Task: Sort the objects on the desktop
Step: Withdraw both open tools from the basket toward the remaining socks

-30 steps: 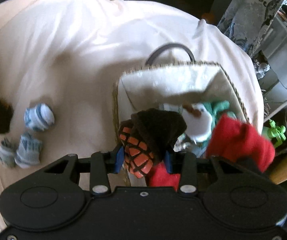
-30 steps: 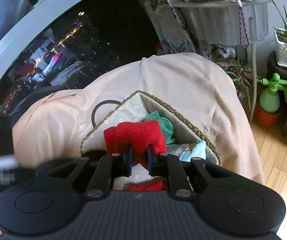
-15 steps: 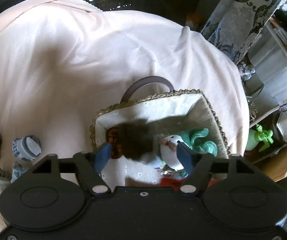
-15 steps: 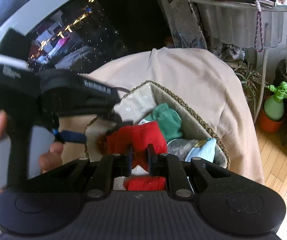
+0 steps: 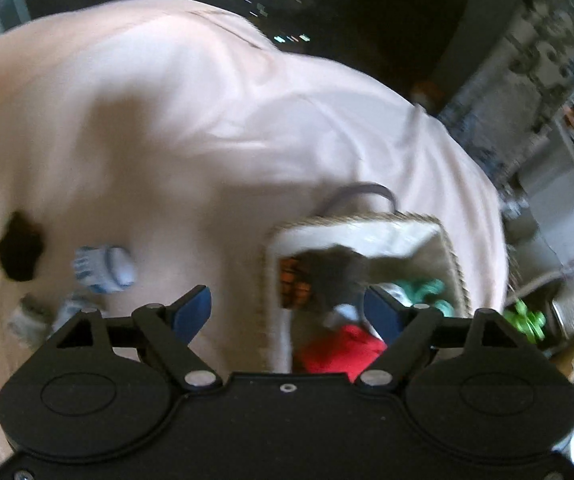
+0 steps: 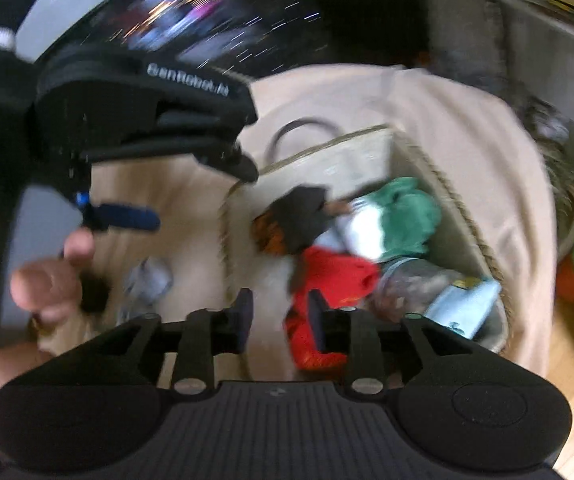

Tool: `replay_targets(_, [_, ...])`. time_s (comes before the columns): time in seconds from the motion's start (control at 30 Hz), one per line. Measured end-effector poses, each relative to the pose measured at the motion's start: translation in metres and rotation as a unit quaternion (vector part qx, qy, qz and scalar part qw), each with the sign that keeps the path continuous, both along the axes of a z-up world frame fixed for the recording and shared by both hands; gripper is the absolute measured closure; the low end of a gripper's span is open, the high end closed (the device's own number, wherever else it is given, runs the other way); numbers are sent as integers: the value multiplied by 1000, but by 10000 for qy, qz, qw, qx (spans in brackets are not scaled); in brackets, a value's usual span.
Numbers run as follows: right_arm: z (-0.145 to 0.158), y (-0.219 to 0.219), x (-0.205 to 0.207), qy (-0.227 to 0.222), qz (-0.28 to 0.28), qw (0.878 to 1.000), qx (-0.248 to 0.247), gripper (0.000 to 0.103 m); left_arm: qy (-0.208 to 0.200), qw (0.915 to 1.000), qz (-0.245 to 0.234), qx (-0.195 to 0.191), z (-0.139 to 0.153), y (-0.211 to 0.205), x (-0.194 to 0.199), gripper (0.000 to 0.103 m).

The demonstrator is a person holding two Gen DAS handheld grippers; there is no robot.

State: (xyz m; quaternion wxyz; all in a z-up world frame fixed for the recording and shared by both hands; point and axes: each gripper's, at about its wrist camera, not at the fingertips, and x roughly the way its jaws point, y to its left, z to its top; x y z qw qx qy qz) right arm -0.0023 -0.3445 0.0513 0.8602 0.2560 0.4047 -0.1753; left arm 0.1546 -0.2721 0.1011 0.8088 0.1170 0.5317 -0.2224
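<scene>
Both grippers have let go since a second ago. The left gripper [image 5: 287,308], which then pinched a brown-and-orange sock [image 5: 319,276], has just been opening and now stands spread wide with nothing between its pads; that sock lies inside the basket [image 5: 453,256], against its near-left wall. The right gripper [image 6: 279,316], clamped on the red sock [image 6: 335,280] before, has just been opening too: its jaws stand partly apart, and the red sock lies in the basket, its lower end beside the right pad but apparently not pressed by either. A green sock [image 6: 407,216] and a white one [image 6: 361,228] sit deeper in. On the pink cloth [image 5: 167,120] outside, a dark sock [image 5: 19,252] and a blue-white roll [image 5: 105,268] remain where they were. Both views are smeared by motion. Two grey bundles at the left are half hidden behind the left gripper's body, and the basket's near wall is cut off by it. A hand [image 6: 47,280] shows in the right view, blurred.
</scene>
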Motion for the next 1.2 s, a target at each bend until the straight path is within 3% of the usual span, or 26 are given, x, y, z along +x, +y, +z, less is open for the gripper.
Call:
replay_targets(0.1, [12,11,5,400,778,9889,-1199,55,-280,9992,296,50,4,17,3,23])
replay_targets(0.2, [31,7,0,330,1237,9750,-1816,54,-433,9980,446,102,3,31,4,23])
replay_targets(0.27, [47,-7,-3,87,1805,9676,-1764,37,-434,9978,486,128,-1,38,3,23])
replay_targets(0.3, [54,-18,-5,1,2012,9663,-1607,16,-417,9979,482,131,-4,41,2,23])
replay_targets(0.33, [61,-30,-7,-189,2307,9625,-1413,8,-396,9980,471,139,-8,44,1,23])
replay_targets(0.37, [68,-38,-8,-397,2586,9559,-1331,8,-371,9981,470,153,-12,46,-1,23])
replay_targets(0.4, [76,-46,-11,-615,2994,9428,-1333,7,-347,9981,470,167,-16,48,-3,23])
replay_targets(0.43, [84,-52,-12,-729,3500,9233,-1402,0,-318,9982,466,191,-21,50,-4,23])
replay_targets(0.47, [91,-56,-13,-747,3937,9032,-1540,1,-280,9983,468,218,-26,51,-5,23])
replay_targets(0.57, [99,-64,-7,-236,4699,8505,-2352,1,-116,9983,507,279,-40,58,-7,23])
replay_targets(0.63, [94,-82,0,109,5092,8248,-2456,1,-21,9982,520,309,-46,63,-8,23])
replay_targets(0.67, [92,-97,6,280,5219,8234,-2211,1,-2,9980,533,333,-48,68,-10,23])
replay_targets(0.77, [81,-154,22,702,5137,8430,-1434,1,-49,9974,582,416,-51,77,-10,23])
replay_targets(0.93, [75,-240,24,723,4902,8610,-1152,1,-215,9952,747,602,-56,86,-5,23])
replay_targets(1.03, [64,-274,29,847,4425,8876,-958,1,-145,9941,855,649,-63,91,-1,23])
replay_targets(1.2, [40,-300,33,1177,4554,8765,-1028,1,-49,9915,959,878,-79,96,1,23])
